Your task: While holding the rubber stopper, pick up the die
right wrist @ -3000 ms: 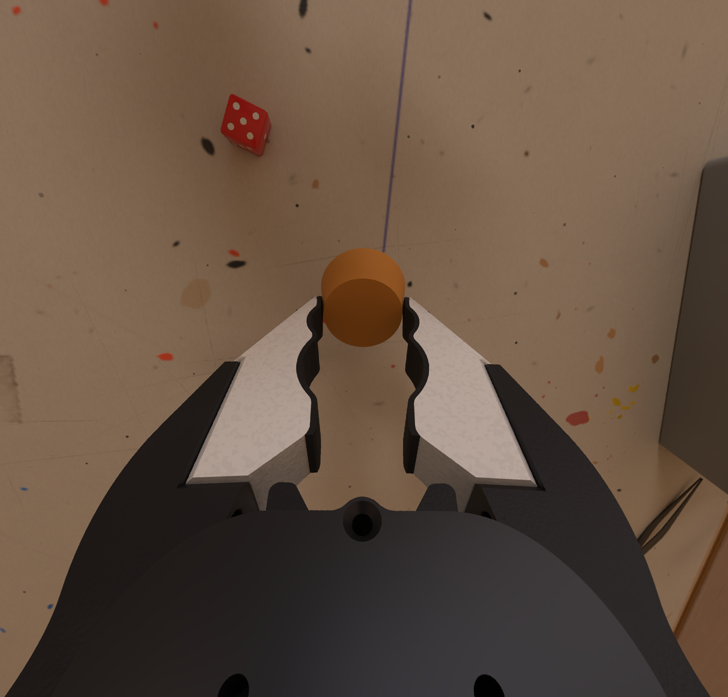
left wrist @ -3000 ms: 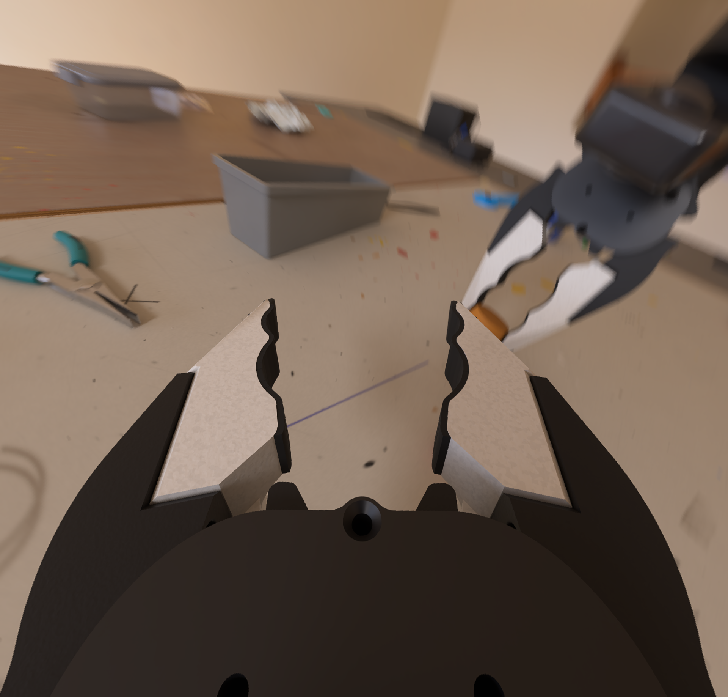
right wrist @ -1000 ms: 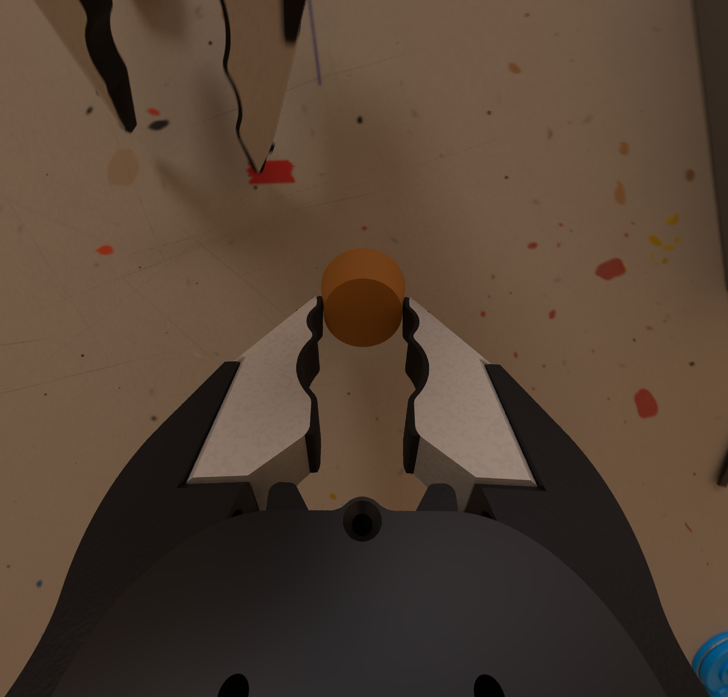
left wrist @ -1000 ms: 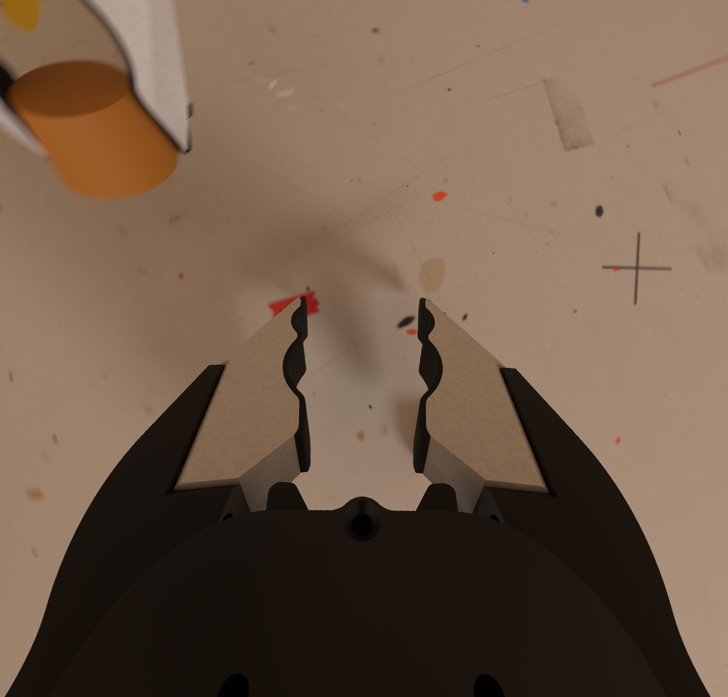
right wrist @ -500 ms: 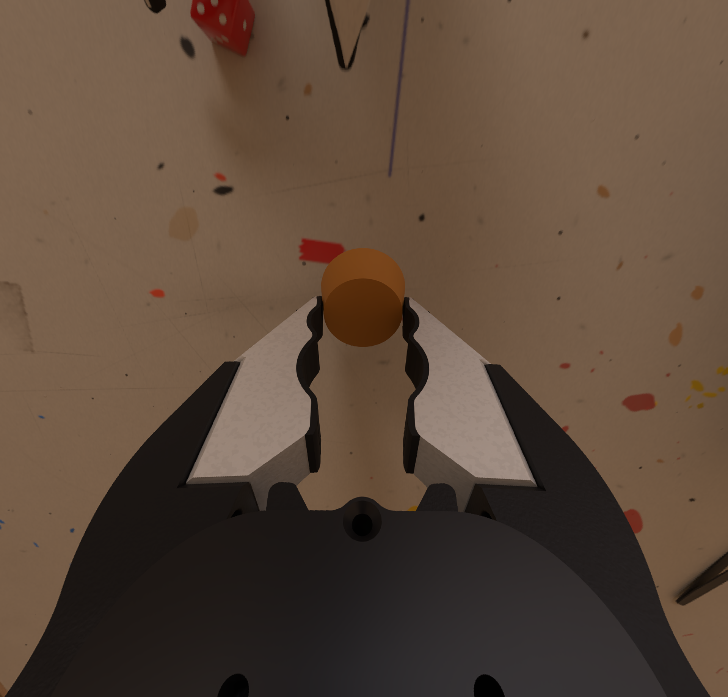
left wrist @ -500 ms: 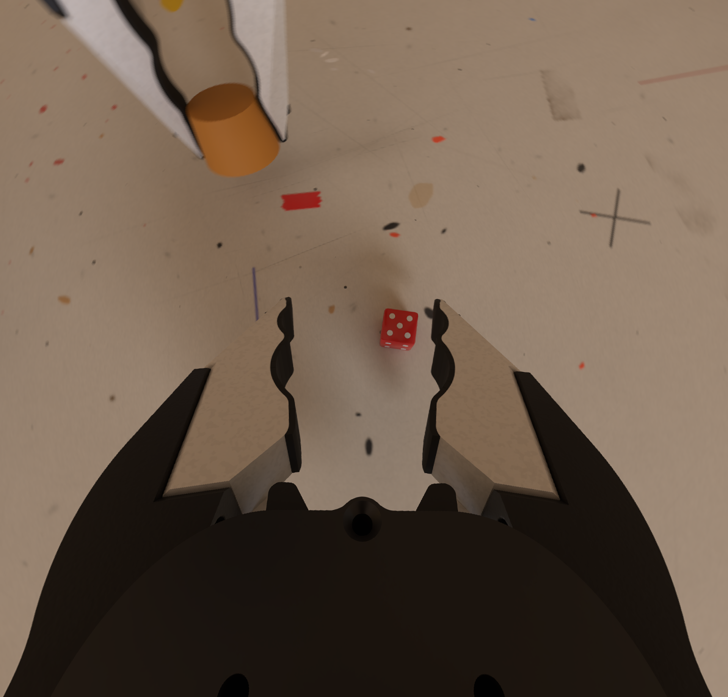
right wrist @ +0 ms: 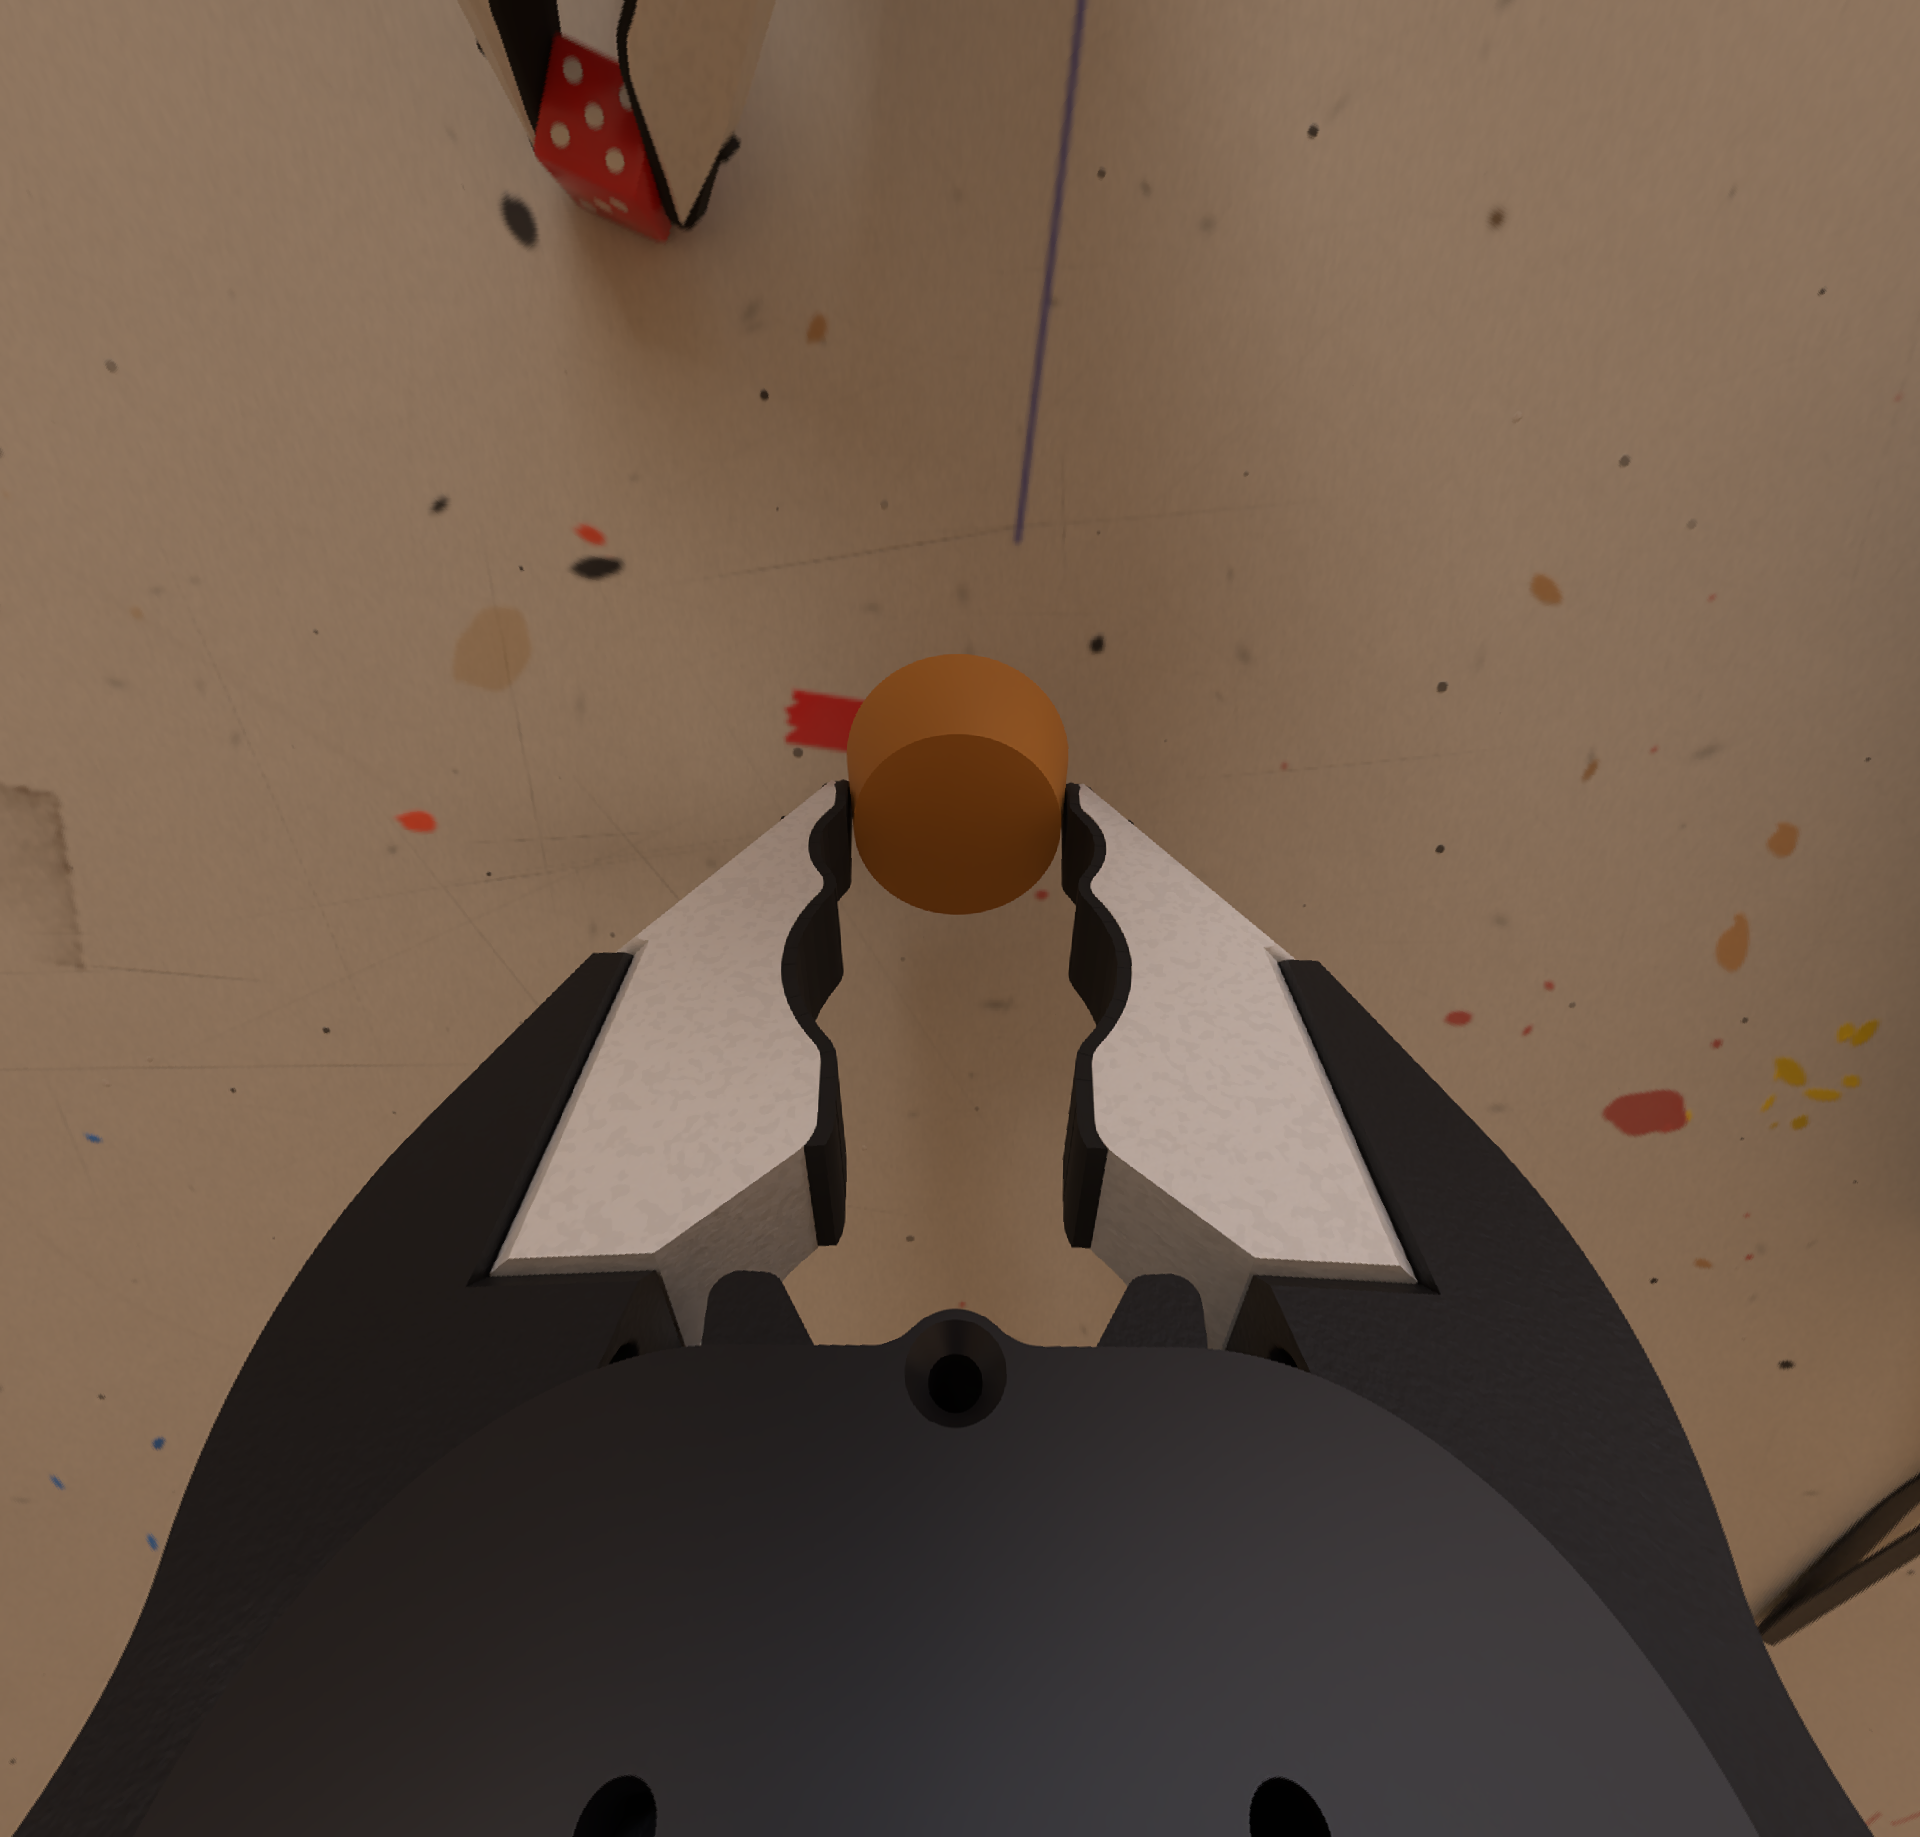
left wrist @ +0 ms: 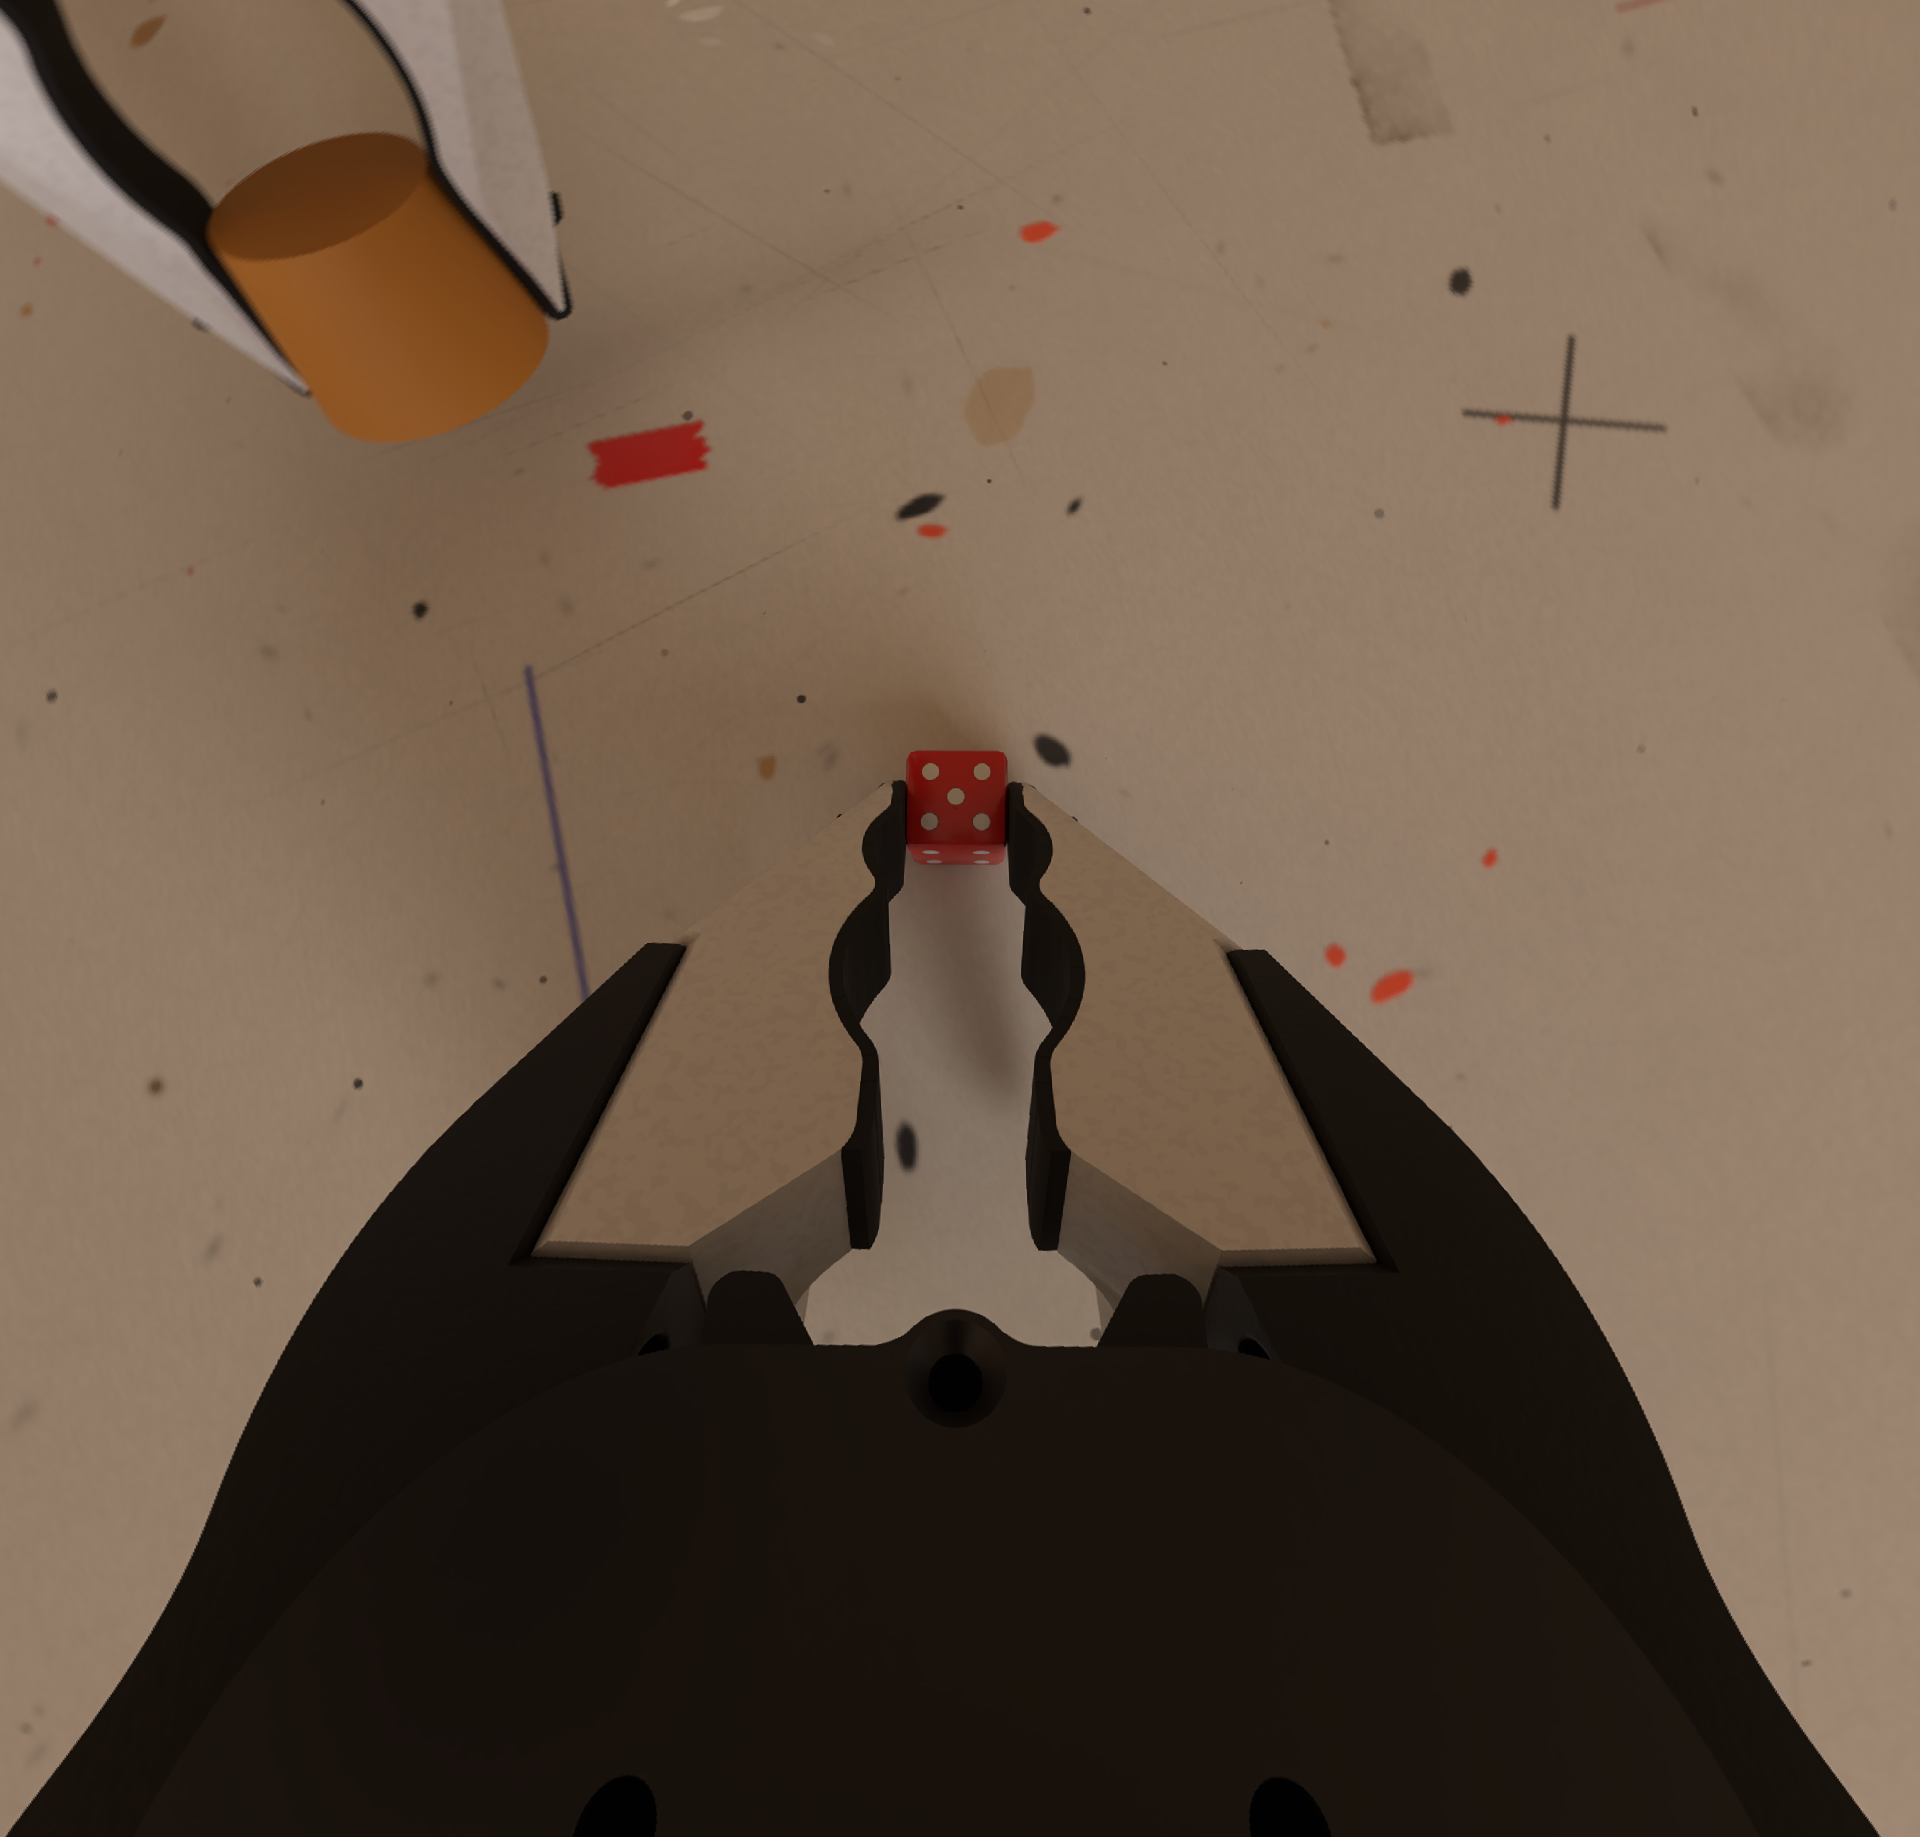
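Observation:
The small red die (left wrist: 956, 808) with white pips sits between the tips of my left gripper (left wrist: 956, 800), whose jaws are closed against its two sides, close to the beige table. The die also shows in the right wrist view (right wrist: 597, 140), pinched between the left gripper's fingers (right wrist: 717, 42) at the top. My right gripper (right wrist: 956, 800) is shut on the orange rubber stopper (right wrist: 956, 785) and holds it above the table. The stopper and the right gripper's fingers (left wrist: 468, 52) also show at the upper left of the left wrist view, stopper (left wrist: 379, 291).
The beige table (left wrist: 1351, 644) is speckled with paint spots, a red tape mark (left wrist: 649, 454), a thin purple line (left wrist: 556, 831) and a drawn cross (left wrist: 1564, 423). A dark thin object (right wrist: 1849, 1569) lies at the right edge of the right wrist view.
My left gripper has moved down around the die and closed on it; half a second ago its jaws were wide apart with the die loose between them. The right gripper still holds the stopper.

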